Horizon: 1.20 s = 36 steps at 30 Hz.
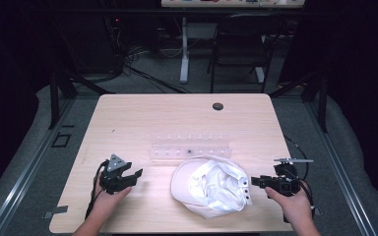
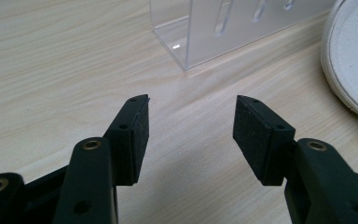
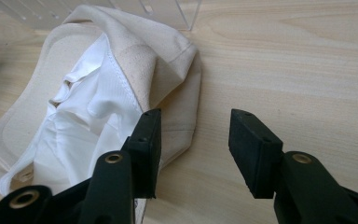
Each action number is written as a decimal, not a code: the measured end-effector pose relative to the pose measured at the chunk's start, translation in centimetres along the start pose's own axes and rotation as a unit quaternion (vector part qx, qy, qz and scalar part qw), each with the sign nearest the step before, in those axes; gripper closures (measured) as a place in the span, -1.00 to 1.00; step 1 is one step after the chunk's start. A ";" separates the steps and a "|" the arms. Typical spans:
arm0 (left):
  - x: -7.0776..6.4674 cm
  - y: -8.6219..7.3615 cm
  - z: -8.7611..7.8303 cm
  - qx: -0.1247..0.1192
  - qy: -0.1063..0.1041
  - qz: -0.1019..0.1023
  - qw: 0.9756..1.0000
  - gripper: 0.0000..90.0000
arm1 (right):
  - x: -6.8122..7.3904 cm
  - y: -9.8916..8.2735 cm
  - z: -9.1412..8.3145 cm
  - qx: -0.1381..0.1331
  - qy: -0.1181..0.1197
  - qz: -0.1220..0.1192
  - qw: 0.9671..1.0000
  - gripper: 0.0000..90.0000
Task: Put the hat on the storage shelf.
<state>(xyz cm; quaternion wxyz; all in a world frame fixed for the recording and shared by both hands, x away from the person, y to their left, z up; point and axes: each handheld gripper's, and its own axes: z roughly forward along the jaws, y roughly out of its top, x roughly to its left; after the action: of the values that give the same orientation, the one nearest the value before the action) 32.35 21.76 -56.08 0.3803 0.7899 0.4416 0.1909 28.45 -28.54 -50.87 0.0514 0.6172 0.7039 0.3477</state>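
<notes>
A cream cap (image 1: 211, 187) lies upside down on the wooden table (image 1: 128, 118), its white lining facing up. Its brim (image 2: 352, 60) shows at the right edge of the left gripper view. My left gripper (image 1: 137, 176) rests low on the table to the cap's left, open, with bare wood between its pads (image 2: 191, 135). My right gripper (image 1: 252, 182) is open just right of the cap. In the right gripper view its jaws (image 3: 193, 144) stand wide over bare table, the cap (image 3: 102, 102) lying beside and partly behind the left pad. Nothing is held.
A clear acrylic rack (image 1: 191, 148) with several slots stands behind the cap, its corner (image 2: 200, 42) ahead of the left gripper. A cable hole (image 1: 218, 106) sits near the table's far edge. A chair and a desk leg stand beyond the table.
</notes>
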 end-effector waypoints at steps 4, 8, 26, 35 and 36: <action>-0.1 0.0 0.0 0.001 -0.001 0.001 1.000 0.03 | 0.1 0.5 -0.5 0.017 0.001 -0.006 1.000 0.16; -0.1 0.0 0.0 0.001 0.000 0.002 1.000 0.03 | -0.1 0.8 -1.0 0.032 0.013 0.004 0.999 0.15; -0.3 0.0 0.2 0.005 -0.001 0.006 1.000 0.03 | 0.1 0.6 0.2 0.091 0.050 0.021 0.994 0.08; -0.4 0.0 0.2 0.005 -0.002 0.006 1.000 0.03 | 0.5 0.4 1.3 0.101 0.066 0.039 0.992 0.07; -0.4 0.0 0.2 0.005 -0.002 0.006 1.000 0.03 | 0.5 0.4 1.5 0.107 0.071 0.035 0.991 0.07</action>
<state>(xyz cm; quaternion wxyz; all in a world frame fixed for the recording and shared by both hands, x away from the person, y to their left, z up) 32.26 21.40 -56.22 0.3758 0.7948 0.4371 0.1897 29.43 -27.51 -51.57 -0.0779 0.6173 0.7168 0.3149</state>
